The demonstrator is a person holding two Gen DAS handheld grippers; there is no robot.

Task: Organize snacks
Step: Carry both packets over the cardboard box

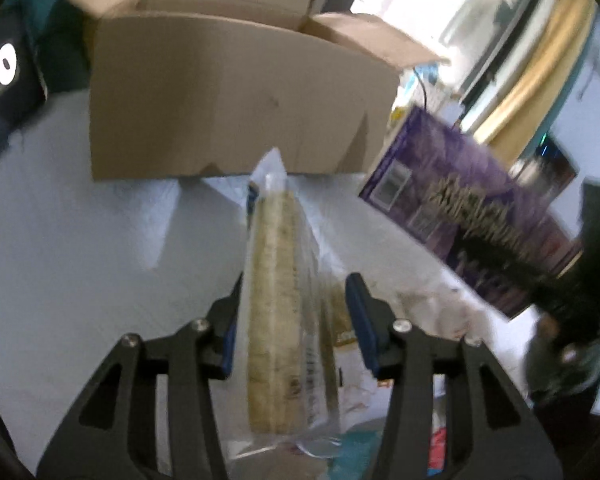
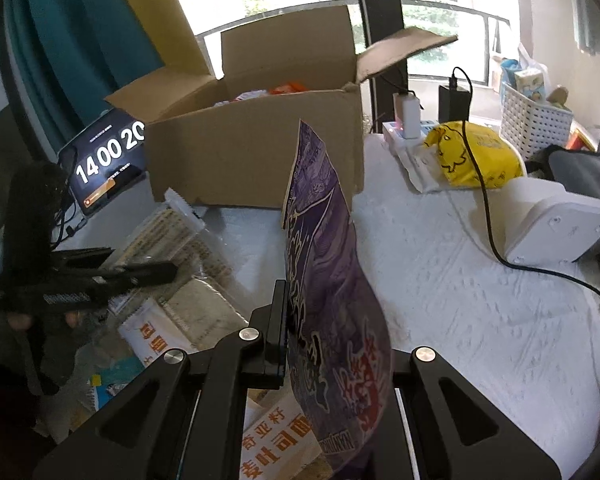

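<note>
- Left gripper (image 1: pixel 296 312): its blue-padded fingers (image 1: pixel 362 316) stand apart on either side of a clear-wrapped cracker pack (image 1: pixel 276 304); the left pad looks to touch the wrapper, while a gap shows at the right pad, so I cannot tell whether the pack is truly pinched.
- Cracker pack: lifted above the white table cover (image 1: pixel 60 260), long axis pointing at the cardboard box (image 1: pixel 236 96), which is just ahead.
- Right gripper (image 2: pixel 332 328): closed tight on a purple snack bag (image 2: pixel 328 280), which stands upright on edge between the fingers, its top corner overlapping the box front in the right wrist view.
- Cardboard box (image 2: pixel 256 148): flaps open, with orange and white packets visible inside.
- More snack packets (image 2: pixel 180 280) lie in a loose pile on the table near the left gripper (image 2: pixel 100 276), short of the box.
- Farther out: a tablet (image 2: pixel 104 160) showing white digits left of the box, a yellow bag (image 2: pixel 476 152) and white basket (image 2: pixel 536 116) to the right.
</note>
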